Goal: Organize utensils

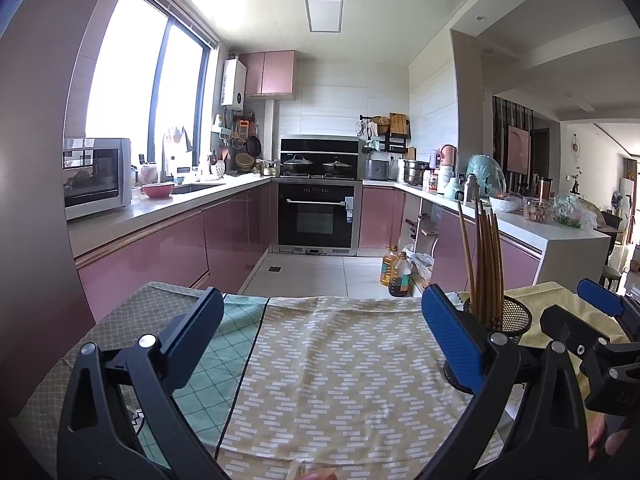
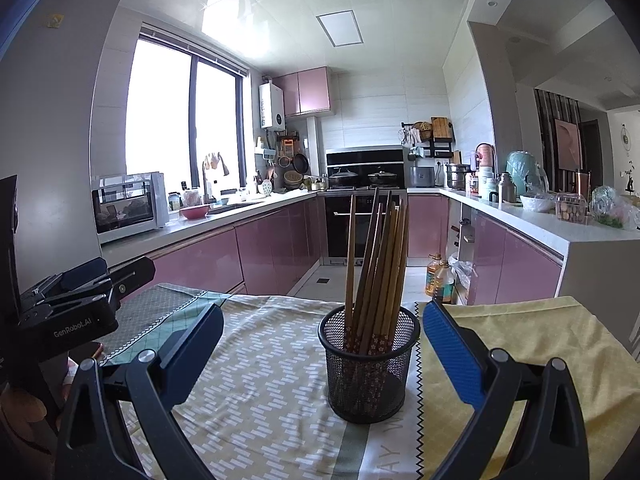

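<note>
black arms of the right tongs (image 2: 322, 344) fill the lower foreground of the right wrist view, their blue pads (image 2: 452, 356) spread wide apart and holding nothing. between the pads, touching neither, a black mesh holder (image 2: 367, 376) stands upright on the bench (image 2: 256, 392). wooden chopsticks (image 2: 378, 264) stand bundled in the holder, patterned ends down, most leaning right and one nearly vertical at the left. patterned cloths cover the bench: a beige chevron cloth (image 2: 260, 380) under the holder, a yellow cloth (image 2: 520, 332) to its right, a green diamond cloth (image 2: 168, 324) to its left.

left tongs (image 1: 322, 344), in the left wrist view, are likewise open and empty above the beige cloth; the holder sits just beyond their right pad, partly hidden by it. part of a hand (image 1: 612, 440) shows at the lower right edge of that view, under the right device.

past the bench edge: tiled floor (image 2: 320, 272) and two oil bottles (image 2: 438, 278) beside pink lower cabinets (image 2: 208, 260). farther off, a microwave (image 2: 128, 206) and pink bowl (image 2: 195, 211) on the left worktop; at the far wall, a black oven (image 1: 316, 214) with two lidded pans (image 1: 316, 164) above it.
</note>
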Tool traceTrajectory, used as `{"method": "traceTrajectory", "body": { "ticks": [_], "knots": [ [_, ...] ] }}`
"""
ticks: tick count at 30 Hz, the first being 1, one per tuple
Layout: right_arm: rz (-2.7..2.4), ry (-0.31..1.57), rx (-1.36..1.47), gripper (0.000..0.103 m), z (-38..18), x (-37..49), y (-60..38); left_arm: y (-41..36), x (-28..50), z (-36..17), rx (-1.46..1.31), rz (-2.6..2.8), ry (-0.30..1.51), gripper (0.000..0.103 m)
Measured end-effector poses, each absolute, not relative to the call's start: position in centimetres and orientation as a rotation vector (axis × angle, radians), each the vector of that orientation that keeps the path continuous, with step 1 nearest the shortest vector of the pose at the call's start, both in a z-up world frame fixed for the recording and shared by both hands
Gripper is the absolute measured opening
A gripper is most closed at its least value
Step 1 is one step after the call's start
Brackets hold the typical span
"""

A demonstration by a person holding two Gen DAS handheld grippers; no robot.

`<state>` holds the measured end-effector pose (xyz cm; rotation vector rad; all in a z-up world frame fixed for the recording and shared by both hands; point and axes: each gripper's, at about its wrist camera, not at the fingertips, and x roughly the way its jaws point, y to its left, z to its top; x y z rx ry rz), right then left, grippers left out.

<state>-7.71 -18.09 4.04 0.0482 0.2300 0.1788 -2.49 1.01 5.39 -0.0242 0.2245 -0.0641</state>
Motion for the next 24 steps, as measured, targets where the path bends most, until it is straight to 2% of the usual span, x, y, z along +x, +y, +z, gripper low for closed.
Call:
{"method": "traceTrajectory", "body": {
  "ticks": [24],
  "knots": [
    [0.165, 0.210, 0.058, 0.096, 4.23, -8.13, -17.77, 1.62, -3.33, 5.54, -0.010, -0.056, 0.198, 0.098]
  ]
}}
